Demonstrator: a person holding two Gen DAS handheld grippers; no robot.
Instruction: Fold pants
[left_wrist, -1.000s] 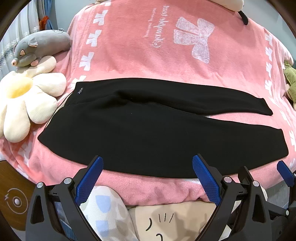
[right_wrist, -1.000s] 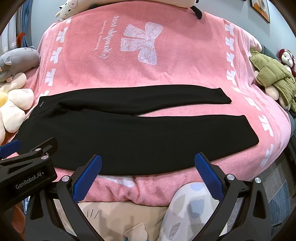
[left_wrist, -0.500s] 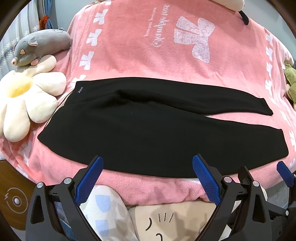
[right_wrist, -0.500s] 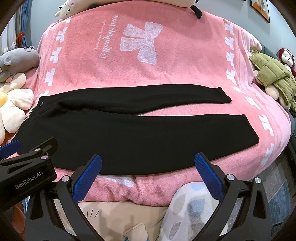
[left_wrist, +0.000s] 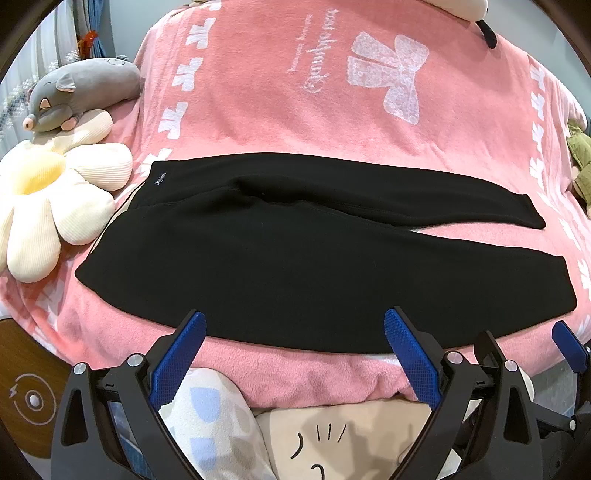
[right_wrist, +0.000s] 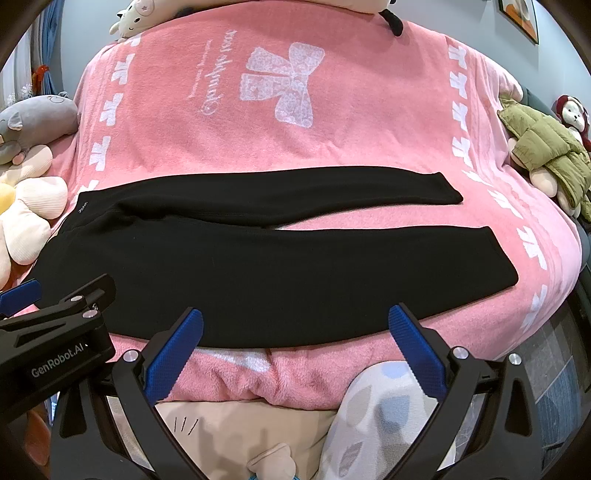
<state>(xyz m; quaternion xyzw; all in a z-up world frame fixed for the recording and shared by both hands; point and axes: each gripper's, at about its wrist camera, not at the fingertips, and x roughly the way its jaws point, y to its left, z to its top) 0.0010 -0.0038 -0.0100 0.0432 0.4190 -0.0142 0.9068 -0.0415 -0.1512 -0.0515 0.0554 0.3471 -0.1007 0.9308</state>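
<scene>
Black pants lie flat on a pink blanket, waistband at the left, both legs stretched to the right with a narrow gap between them. They also show in the right wrist view. My left gripper is open and empty, held just short of the near edge of the near leg. My right gripper is open and empty, also at the near edge, further right. The left gripper's body shows at the left of the right wrist view.
A flower cushion and a grey plush mouse lie left of the waistband. A plush in an olive jacket sits at the bed's right edge. The blanket drops off below the grippers, over patterned pillows.
</scene>
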